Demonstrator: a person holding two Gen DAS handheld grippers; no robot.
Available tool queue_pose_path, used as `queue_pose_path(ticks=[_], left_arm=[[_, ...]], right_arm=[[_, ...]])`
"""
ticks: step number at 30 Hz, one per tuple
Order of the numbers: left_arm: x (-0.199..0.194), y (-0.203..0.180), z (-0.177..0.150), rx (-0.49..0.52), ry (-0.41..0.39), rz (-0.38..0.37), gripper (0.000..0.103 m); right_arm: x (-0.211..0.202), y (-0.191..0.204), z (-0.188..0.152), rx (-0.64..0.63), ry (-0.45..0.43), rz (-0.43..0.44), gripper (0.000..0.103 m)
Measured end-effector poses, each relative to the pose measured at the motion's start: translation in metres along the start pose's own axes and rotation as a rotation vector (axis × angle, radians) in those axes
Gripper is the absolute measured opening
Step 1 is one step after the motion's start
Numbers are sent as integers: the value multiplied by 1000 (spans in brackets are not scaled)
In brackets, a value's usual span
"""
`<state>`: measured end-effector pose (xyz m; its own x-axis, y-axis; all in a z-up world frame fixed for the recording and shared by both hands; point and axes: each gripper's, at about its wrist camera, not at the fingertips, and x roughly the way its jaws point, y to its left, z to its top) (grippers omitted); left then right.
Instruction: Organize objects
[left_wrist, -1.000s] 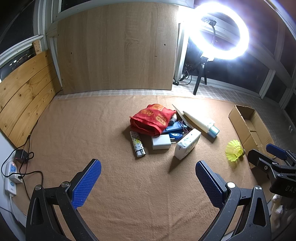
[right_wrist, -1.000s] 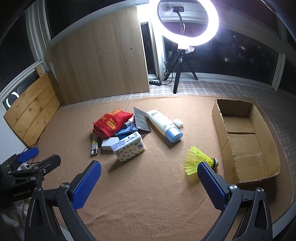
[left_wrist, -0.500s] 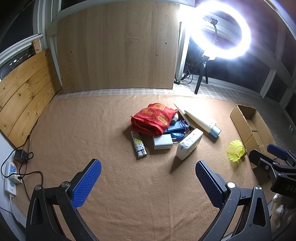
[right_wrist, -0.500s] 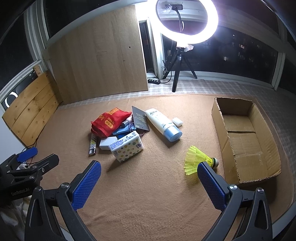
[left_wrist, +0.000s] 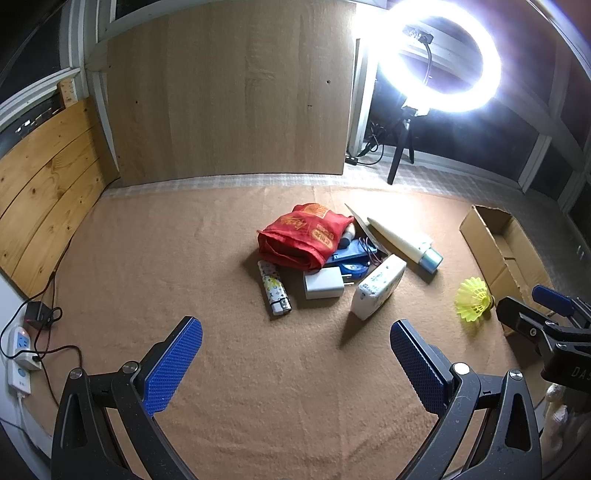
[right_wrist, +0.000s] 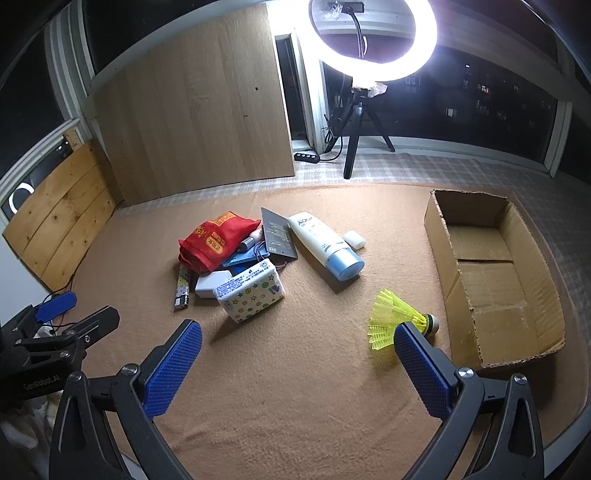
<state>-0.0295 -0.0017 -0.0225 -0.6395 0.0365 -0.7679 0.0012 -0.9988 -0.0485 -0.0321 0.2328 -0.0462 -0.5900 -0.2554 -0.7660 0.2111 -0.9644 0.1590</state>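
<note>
While both grippers have eased slightly closer to the clutter over the last second, nothing on the brown blanket (right_wrist: 295, 406) has been touched, so the sorting is judged barely begun. Right gripper (right_wrist: 297, 354) and left gripper (left_wrist: 295, 354) hover with fingers spread, empty. Beside the cardboard box (right_wrist: 439, 236), the yellow shuttlecock (right_wrist: 391, 317) lies just past the right gripper's right finger (right_wrist: 421, 369).

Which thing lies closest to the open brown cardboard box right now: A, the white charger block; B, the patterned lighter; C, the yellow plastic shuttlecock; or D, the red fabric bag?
C: the yellow plastic shuttlecock lies alone on the brown mat just beside the open brown cardboard box, while the others sit in the pile farther off.
</note>
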Motion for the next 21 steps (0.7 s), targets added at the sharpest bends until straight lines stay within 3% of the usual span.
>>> queue_pose_path(ticks=[17,21], left_arm=[[31,-6,17,23,17,-14,103],[46,-12,24,26,32,-26,102]], right_arm=[[29,-10,20,9,35,56,101],[49,-15,35,27,72,91,86]])
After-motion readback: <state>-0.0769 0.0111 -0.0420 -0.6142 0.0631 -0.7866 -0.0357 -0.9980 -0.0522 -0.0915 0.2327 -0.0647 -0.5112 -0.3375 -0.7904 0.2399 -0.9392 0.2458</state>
